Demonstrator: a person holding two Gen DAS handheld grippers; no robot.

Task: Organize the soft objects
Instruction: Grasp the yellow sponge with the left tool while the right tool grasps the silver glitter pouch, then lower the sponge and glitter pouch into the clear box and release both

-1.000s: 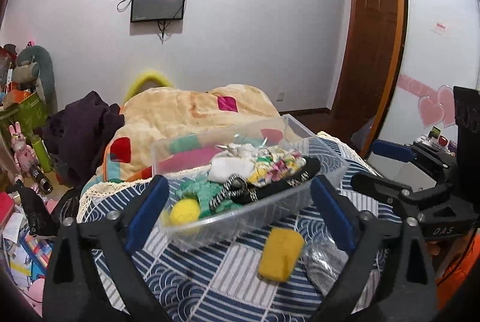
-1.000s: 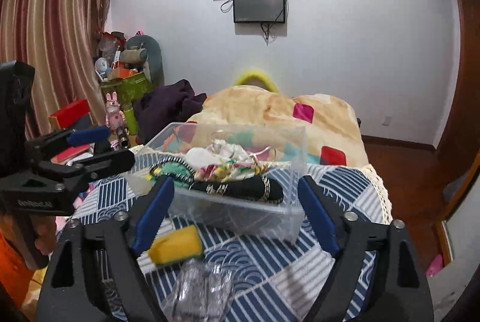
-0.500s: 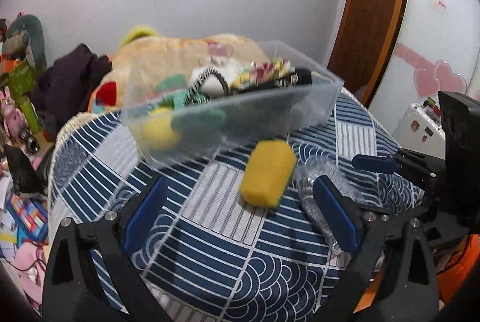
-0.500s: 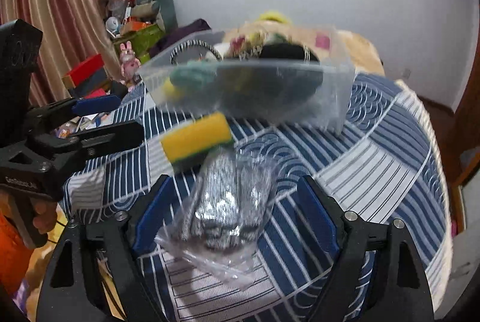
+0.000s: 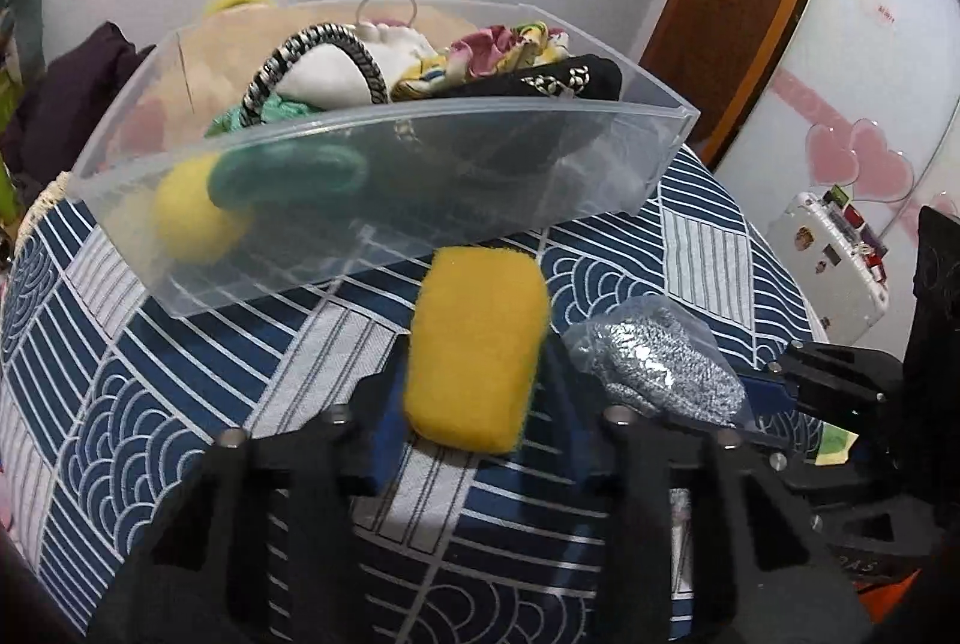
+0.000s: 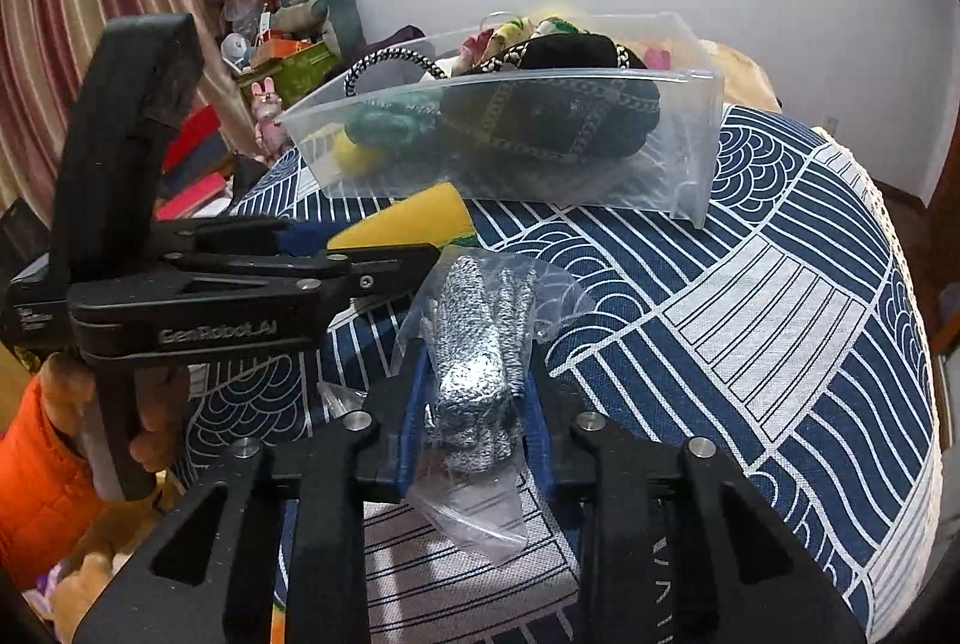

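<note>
The left tool (image 5: 474, 404) is closing its blue pads on the near end of a yellow sponge (image 5: 477, 350), jaws narrowed to the sponge's width, so the grip looks taken low on the block, likely so the far end stays free to go over a wall. The right tool (image 6: 474, 428) is likewise pinching, its blue pads pressing both sides of a steel-wool scourer in a clear bag (image 6: 480, 374), with loose plastic spilling out near and far of the jaws. Both items are lying on the blue-and-white patterned cloth (image 6: 750, 314) covering the bench, the sponge left of the scourer and just beside it. Just beyond them a clear plastic bin (image 5: 384, 164) is sitting, already holding a yellow ball (image 5: 192, 218), a green scrunchie (image 5: 288, 170), a striped hair band (image 5: 324, 44), floral fabric (image 5: 510, 44) and a black patterned piece (image 5: 564, 80); judging by this, both held items are being readied for that bin

The left wrist view is showing the sponge's broad top face and a thin green edge. The right wrist view is showing the left tool from the side, the person's left hand (image 6: 144, 428) on its handle, and the sponge as a wedge behind it
</note>
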